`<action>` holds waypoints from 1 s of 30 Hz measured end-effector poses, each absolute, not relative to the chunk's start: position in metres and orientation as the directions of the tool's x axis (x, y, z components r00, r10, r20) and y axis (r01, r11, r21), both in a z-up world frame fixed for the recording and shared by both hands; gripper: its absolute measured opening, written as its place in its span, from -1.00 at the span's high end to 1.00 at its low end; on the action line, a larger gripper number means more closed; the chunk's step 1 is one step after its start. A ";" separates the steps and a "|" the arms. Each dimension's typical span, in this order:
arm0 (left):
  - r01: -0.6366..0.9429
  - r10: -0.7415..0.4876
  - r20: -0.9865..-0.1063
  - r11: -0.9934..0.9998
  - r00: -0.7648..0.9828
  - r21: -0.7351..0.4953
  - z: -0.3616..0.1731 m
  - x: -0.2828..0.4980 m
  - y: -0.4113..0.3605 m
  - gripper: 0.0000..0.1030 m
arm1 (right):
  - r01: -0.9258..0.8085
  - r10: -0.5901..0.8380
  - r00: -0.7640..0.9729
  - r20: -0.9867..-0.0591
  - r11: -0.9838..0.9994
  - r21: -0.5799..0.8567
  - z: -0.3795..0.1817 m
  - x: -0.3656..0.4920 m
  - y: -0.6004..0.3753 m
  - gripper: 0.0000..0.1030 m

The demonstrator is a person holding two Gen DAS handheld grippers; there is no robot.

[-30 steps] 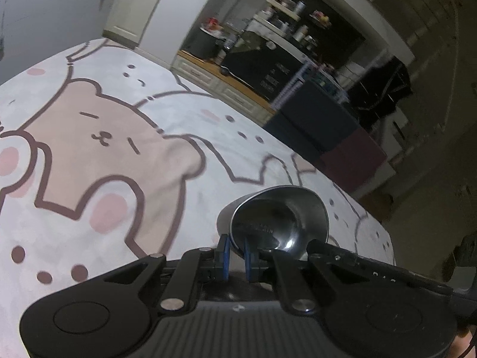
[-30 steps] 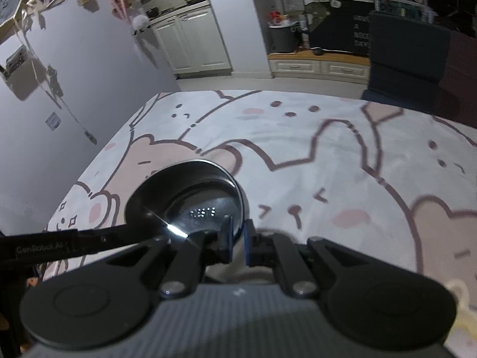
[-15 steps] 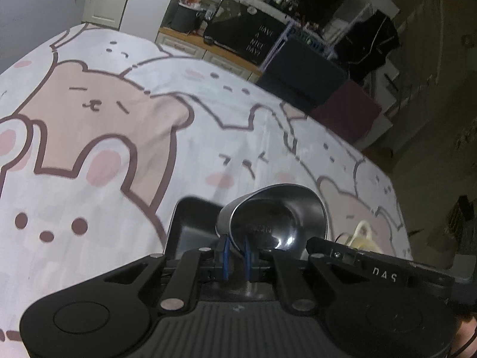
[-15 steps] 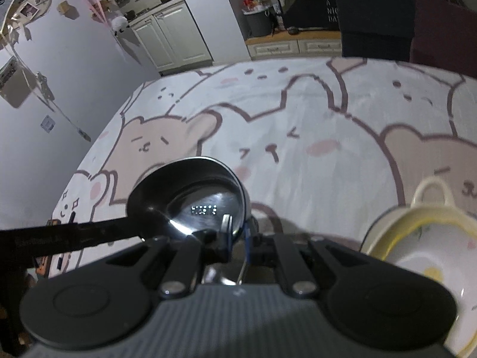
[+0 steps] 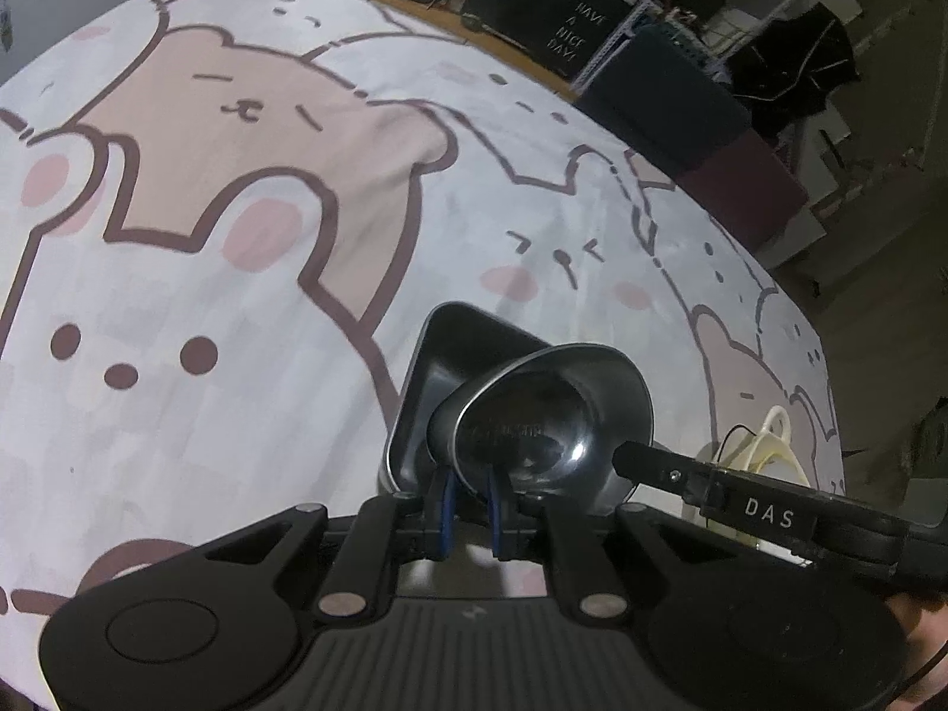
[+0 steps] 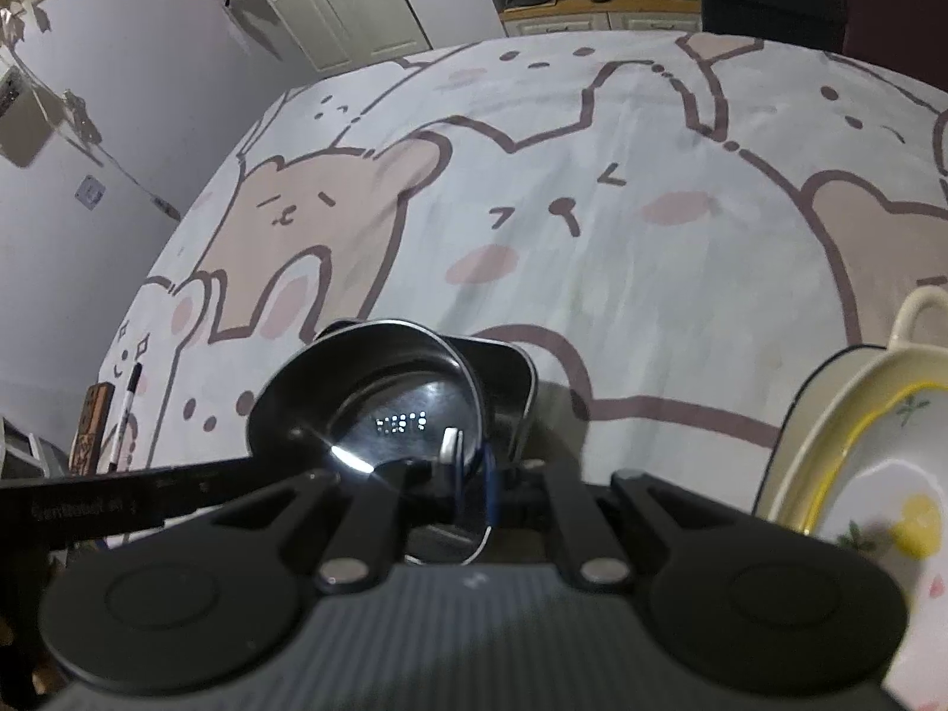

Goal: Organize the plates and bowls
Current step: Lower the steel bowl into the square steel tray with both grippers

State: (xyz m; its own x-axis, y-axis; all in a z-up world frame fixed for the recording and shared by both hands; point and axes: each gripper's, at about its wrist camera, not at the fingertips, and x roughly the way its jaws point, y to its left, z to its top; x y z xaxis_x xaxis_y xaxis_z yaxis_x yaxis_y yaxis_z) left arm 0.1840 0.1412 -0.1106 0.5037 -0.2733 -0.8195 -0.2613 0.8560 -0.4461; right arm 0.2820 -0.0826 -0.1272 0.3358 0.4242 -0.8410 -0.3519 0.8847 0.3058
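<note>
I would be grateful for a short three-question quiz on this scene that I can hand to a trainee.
1. True or false: the left gripper is shut on the rim of a steel bowl.
2. Multiple choice: what sits just behind the steel dish held by the right gripper? A) a glass jar B) a dark squarish metal tray C) a wooden spoon
3. Fill in: the cream plate with a yellow band lies to the ____ in the right wrist view.

Key: 1 true; 2 B; 3 right.
</note>
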 end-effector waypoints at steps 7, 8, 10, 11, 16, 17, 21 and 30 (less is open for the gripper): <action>-0.262 -0.276 -0.831 0.861 0.482 -0.437 -0.116 0.186 0.141 0.73 | -0.342 0.408 0.333 -0.850 0.892 0.295 -0.130 0.289 -0.077 0.86; -0.264 -0.278 -0.832 0.859 0.480 -0.439 -0.117 0.186 0.141 0.73 | -0.341 0.407 0.333 -0.851 0.893 0.294 -0.131 0.289 -0.076 0.87; -0.264 -0.279 -0.832 0.858 0.480 -0.441 -0.118 0.185 0.141 0.73 | -0.341 0.404 0.330 -0.853 0.894 0.292 -0.131 0.289 -0.076 0.87; -0.264 -0.280 -0.832 0.858 0.480 -0.441 -0.118 0.185 0.141 0.73 | -0.341 0.403 0.329 -0.854 0.894 0.291 -0.131 0.290 -0.075 0.87; -0.263 -0.286 -0.830 0.855 0.479 -0.446 -0.118 0.184 0.143 0.73 | -0.340 0.399 0.329 -0.856 0.895 0.287 -0.131 0.291 -0.074 0.87; -0.263 -0.286 -0.830 0.855 0.479 -0.446 -0.117 0.184 0.143 0.75 | -0.340 0.397 0.330 -0.856 0.896 0.285 -0.131 0.291 -0.074 0.87; -0.267 -0.283 -0.832 0.855 0.478 -0.444 -0.118 0.184 0.144 0.75 | -0.337 0.385 0.340 -0.858 0.902 0.271 -0.131 0.291 -0.074 0.86; -0.269 -0.288 -0.829 0.851 0.479 -0.451 -0.117 0.184 0.147 0.71 | -0.339 0.384 0.345 -0.856 0.902 0.268 -0.132 0.294 -0.073 0.87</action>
State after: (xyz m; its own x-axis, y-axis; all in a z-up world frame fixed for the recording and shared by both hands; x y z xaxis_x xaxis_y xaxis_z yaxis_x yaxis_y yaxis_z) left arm 0.1838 0.1467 -0.1166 0.4787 -0.2880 -0.8294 -0.2687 0.8513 -0.4507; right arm 0.2939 -0.0727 -0.1320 0.3454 0.3844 -0.8561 -0.3386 0.9018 0.2683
